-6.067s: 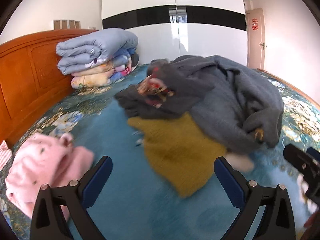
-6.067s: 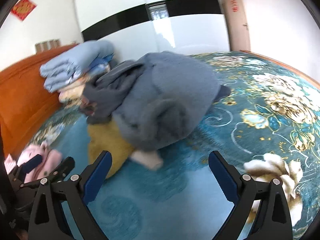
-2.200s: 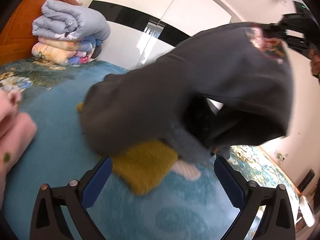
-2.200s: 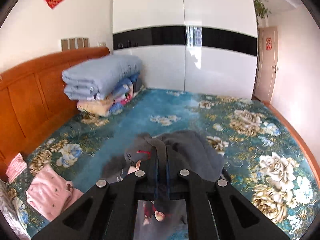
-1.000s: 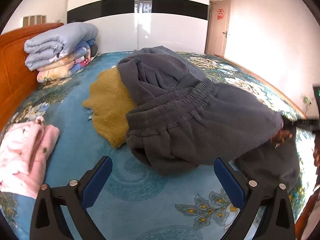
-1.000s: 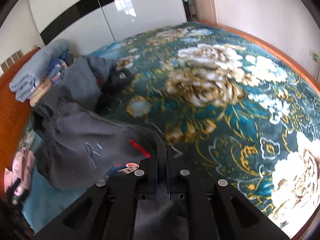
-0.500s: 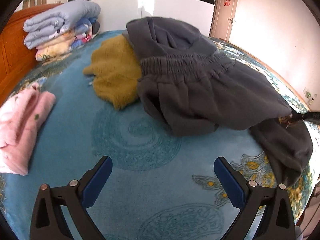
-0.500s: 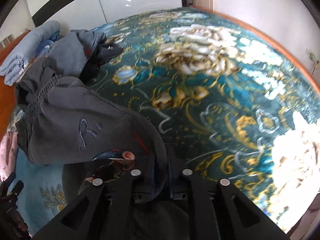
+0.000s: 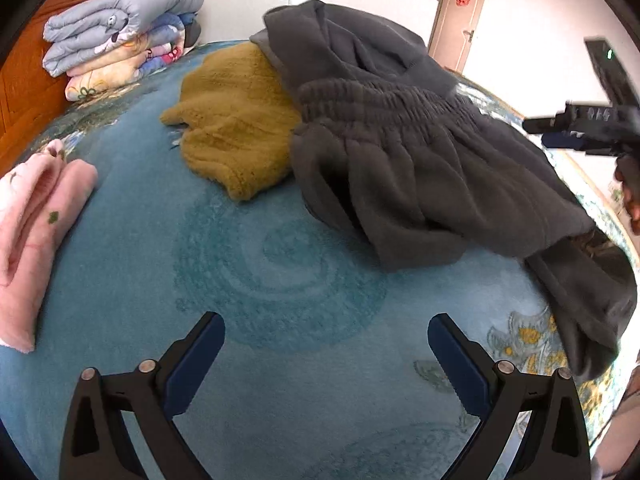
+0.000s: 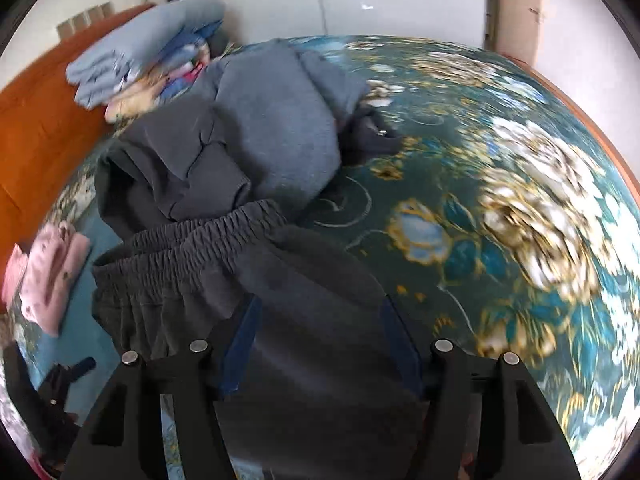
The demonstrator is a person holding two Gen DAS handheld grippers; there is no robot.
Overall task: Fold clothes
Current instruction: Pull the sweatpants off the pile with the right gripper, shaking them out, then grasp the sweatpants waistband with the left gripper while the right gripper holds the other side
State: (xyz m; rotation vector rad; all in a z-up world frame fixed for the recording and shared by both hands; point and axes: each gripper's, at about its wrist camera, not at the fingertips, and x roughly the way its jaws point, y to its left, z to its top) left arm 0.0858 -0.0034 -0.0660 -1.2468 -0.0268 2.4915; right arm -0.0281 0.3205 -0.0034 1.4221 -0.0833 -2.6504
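Left gripper (image 9: 326, 344) low at the near edge, jaws wide apart over bare teal bedspread (image 9: 280, 280), nothing between them. Dark grey sweatpants (image 9: 420, 172) spread across centre and right, elastic waistband toward the far side. Mustard knit (image 9: 236, 120) just left, tucked partly under. Pink garment (image 9: 36, 220) folded at far left. Stacked quilts (image 9: 120, 28) against the headboard. Right gripper (image 9: 580, 128) at right edge, blurred.
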